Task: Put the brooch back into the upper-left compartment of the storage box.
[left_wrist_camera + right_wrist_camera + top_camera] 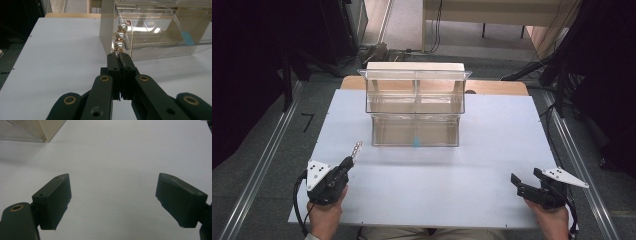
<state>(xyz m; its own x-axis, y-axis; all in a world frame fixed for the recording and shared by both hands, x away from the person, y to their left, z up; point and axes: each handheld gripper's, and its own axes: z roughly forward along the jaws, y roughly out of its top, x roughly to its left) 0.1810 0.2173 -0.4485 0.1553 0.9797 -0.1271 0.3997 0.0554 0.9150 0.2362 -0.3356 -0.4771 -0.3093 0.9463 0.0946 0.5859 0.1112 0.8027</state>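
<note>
Left hand-held gripper (119, 55): pinching pearl earring (120, 37) by its end, beads raised toward organizer (415, 107) for stowing. Right hand-held gripper (112, 202): spread, idle, well apart from organizer.

We've got a little pearl bracelet (121, 37) here: three glossy white pearls with small gold spacer rings between them, strung on thin coppery wire that curls into a tiny loop at the far end and runs back down the right side. It's pinched at its near end between the left gripper's (118, 55) closed jaw tips and sticks straight out ahead of them, tilted up off the table.
</note>
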